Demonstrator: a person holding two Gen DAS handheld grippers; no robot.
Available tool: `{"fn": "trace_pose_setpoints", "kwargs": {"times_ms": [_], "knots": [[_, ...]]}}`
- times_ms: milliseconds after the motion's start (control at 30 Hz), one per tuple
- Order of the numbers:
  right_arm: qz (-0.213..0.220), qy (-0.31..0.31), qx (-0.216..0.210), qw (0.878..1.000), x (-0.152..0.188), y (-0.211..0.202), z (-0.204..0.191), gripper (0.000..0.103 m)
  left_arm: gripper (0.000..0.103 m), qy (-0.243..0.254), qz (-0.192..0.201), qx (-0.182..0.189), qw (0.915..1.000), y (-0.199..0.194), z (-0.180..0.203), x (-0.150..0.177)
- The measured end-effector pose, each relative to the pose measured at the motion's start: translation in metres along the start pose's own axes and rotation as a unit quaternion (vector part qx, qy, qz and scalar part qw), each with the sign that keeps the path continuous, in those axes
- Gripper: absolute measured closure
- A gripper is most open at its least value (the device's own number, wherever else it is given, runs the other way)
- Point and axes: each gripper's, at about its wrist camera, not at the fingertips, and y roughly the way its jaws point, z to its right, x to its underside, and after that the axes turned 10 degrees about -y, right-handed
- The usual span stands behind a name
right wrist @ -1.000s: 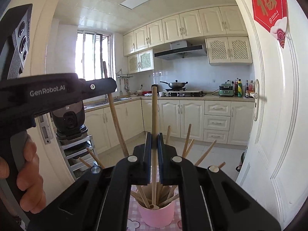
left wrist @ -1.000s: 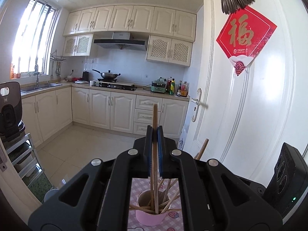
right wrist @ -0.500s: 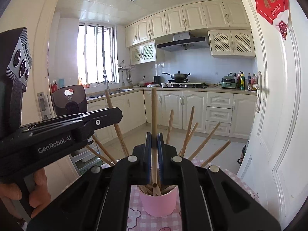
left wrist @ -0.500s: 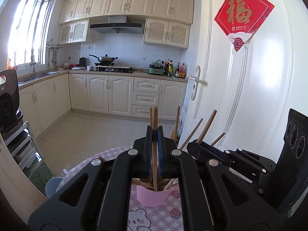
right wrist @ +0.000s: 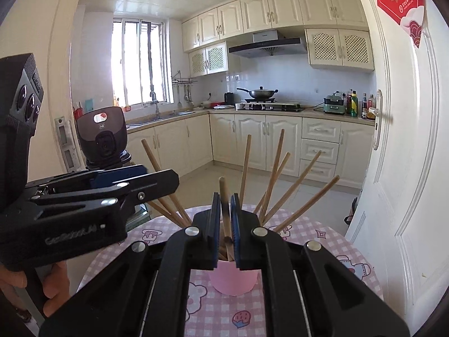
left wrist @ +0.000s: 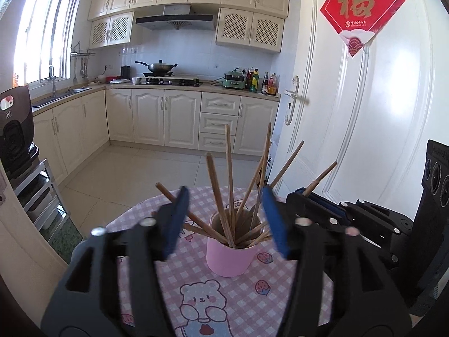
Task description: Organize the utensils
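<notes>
Tools first: left tool (left wrist: 224, 219) is sitting just this side of the pink cup (left wrist: 231, 248), blue pads (left wrist: 175, 221) spread wide, having just been opening, nothing pinched between them. Right tool (right wrist: 224, 224) is hovering over the same cup (right wrist: 234, 276), pads almost pressed together and pinching one upright wooden chopstick (right wrist: 225, 210), whose lower end is reaching down into the cup. In the left wrist view the right tool (left wrist: 317, 205) is showing at the right of the cup; in the right wrist view the left tool (right wrist: 120, 185) is showing at the left, with a hand (right wrist: 33, 289) gripping its handle.

Cup is standing upright on the round desk (left wrist: 230, 303), on a pink checked cloth with a bear print. Bundle of chopsticks (left wrist: 244, 191) is fanning out of the cup, leaning in all directions.

Beyond the desk, tiled floor (left wrist: 126, 174) is running to cream cabinets (left wrist: 165, 118). Wok (left wrist: 158, 67) is sitting on the stove under a range hood (left wrist: 175, 22). Bottles (left wrist: 261, 80) are lining the counter near a white door (left wrist: 364, 112) carrying a red paper decoration (left wrist: 362, 8). Window (left wrist: 42, 33) is glaring at far left above the sink.
</notes>
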Motion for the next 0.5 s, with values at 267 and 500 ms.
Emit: {"fn": "trace_pose_setpoints", "kwargs": {"times_ms": [267,500], "knots": [[0.008,0.009,0.007,1.000,0.007,-0.022,0.000,0.071,0.032,0.008,0.004,-0.014,0.9999,-0.026,-0.003,0.008],[0.013,0.011,0.031,0.999,0.014,-0.051,-0.009,0.052,0.017,0.019,0.031,-0.030,0.9989,-0.063,-0.005,0.024]]}}
